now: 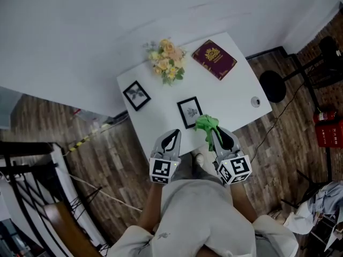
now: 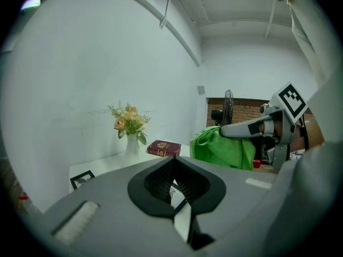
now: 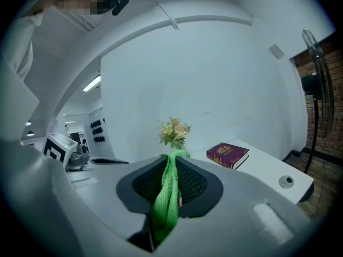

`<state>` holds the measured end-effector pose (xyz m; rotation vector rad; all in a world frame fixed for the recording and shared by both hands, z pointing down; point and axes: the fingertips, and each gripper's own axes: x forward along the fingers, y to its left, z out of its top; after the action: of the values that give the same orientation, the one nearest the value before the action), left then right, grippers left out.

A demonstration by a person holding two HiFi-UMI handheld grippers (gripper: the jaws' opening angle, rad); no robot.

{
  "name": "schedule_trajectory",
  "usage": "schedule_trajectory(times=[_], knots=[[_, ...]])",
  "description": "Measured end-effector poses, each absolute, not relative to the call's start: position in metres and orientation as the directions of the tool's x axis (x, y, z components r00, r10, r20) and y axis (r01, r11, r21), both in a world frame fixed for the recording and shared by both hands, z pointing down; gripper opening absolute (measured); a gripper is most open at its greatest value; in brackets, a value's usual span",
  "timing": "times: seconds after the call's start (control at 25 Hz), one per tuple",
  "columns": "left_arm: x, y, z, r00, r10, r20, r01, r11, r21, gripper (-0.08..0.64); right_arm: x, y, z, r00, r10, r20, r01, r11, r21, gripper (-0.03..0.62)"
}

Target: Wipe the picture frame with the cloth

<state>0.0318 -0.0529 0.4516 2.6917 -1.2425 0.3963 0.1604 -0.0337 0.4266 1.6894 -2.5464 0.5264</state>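
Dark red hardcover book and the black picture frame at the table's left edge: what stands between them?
A bouquet of pale yellow and peach flowers stands between them; the head view shows it most clearly.

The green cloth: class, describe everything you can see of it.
The cloth is bright green, soft and finely woven by its look. It is crumpled, not spread flat. The right hand-held gripper has its jaws shut on a narrow fold, which runs as a strip between them; the loose bunch sticks out past the tips. From above, that bunch is over the white table by the near right corner of the closer picture frame; whether it touches either cannot be told.
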Motion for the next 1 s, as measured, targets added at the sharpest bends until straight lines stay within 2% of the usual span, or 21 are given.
schedule_trajectory(times=[0.64, 1.0], knots=[[0.021, -0.099, 0.537, 0.725, -0.547, 0.419, -0.647, -0.749, 0.142, 0.02, 0.143, -0.084, 0.476, -0.281, -0.888, 0.363, -0.955, 0.223, -0.194, 0.051], [0.036, -0.104, 0.586, 0.72, -0.474, 0.507, -0.624, -0.761, 0.175, 0.02, 0.145, -0.098, 0.507, -0.251, -0.845, 0.471, -0.968, 0.214, -0.133, 0.052]])
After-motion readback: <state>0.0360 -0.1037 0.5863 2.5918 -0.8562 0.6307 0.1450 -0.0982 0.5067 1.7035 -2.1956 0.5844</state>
